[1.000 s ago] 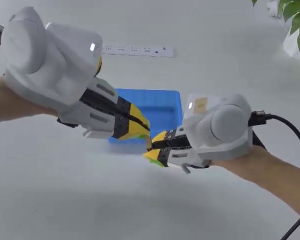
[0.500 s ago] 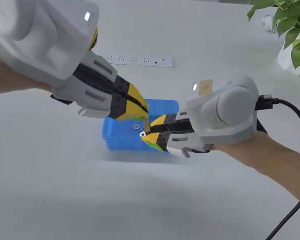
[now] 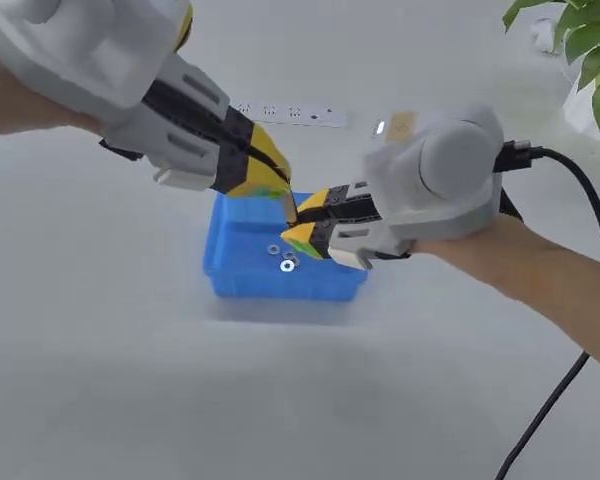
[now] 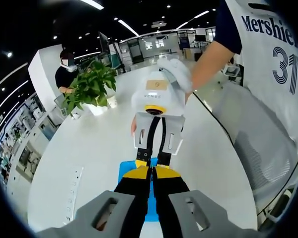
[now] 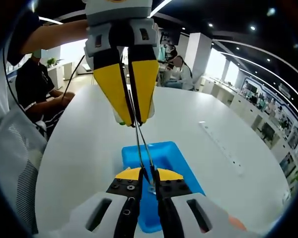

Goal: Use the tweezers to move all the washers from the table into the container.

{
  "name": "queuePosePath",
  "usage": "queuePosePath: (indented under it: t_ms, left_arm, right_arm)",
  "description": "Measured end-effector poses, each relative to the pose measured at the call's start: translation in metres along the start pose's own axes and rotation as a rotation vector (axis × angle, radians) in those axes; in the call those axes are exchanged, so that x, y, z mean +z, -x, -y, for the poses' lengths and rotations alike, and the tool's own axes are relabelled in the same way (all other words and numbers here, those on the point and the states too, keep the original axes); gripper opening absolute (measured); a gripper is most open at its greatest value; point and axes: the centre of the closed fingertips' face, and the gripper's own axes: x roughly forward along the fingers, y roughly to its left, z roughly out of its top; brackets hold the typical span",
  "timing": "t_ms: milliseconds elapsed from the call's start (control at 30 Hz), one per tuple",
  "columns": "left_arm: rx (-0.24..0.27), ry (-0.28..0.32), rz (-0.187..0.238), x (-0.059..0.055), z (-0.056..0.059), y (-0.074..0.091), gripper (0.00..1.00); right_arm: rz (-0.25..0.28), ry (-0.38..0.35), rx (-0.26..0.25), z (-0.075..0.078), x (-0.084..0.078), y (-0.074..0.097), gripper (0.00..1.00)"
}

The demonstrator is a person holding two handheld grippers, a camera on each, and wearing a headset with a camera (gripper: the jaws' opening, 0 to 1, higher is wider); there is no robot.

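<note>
2 grippers meet tip to tip above 1 blue container point(image 3: 280, 285) on the white table point(image 3: 130, 380). The left gripper point(image 3: 270, 178) comes down from the upper left with its yellow-tipped jaws clenched on the rear end of 1 pair of tweezers point(image 5: 139, 148). From there the 2 thin arms of the tweezers spread slightly and run down between the jaws of the right gripper point(image 3: 300, 232). In the right gripper view those jaws are drawn in close, 1 on each side of the arms, and clamp them near the tips. The tips hang over the inside of the container. 2 washers point(image 3: 287, 265) can be counted on the container's floor, just beside each other below the right gripper's tips. There may be a 3rd, too small to tell. Beyond the container, well apart from it, lies 1 white power strip point(image 3: 285, 113), and 1 leafy plant point(image 3: 580, 30) stands at the far right.
</note>
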Motion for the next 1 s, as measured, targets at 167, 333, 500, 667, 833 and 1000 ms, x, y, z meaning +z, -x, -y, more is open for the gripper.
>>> queuePosePath:
  t_ms: [167, 333, 500, 667, 833, 1000]
  left_arm:
    - [-0.006, 0.021, -0.017, -0.014, -0.009, -0.008, 0.05]
    - [-0.012, 0.041, -0.024, -0.027, -0.017, -0.016, 0.05]
    - [-0.018, 0.069, -0.027, -0.038, -0.023, -0.026, 0.05]
    - [-0.035, 0.103, -0.032, -0.049, -0.025, -0.035, 0.06]
    - [-0.046, 0.108, -0.04, -0.053, -0.026, -0.042, 0.06]
    - [-0.052, 0.114, -0.038, -0.055, -0.027, -0.045, 0.06]
  right_arm:
    - [-0.021, 0.008, 0.005, 0.003, -0.01, -0.011, 0.12]
    - [-0.036, -0.007, 0.01, 0.008, -0.019, -0.021, 0.11]
    - [-0.049, -0.06, 0.012, 0.016, -0.031, -0.03, 0.12]
    - [-0.077, -0.095, 0.025, 0.017, -0.044, -0.039, 0.12]
    - [-0.089, -0.105, 0.033, 0.016, -0.049, -0.042, 0.12]
    - [-0.098, -0.108, 0.03, 0.017, -0.051, -0.042, 0.12]
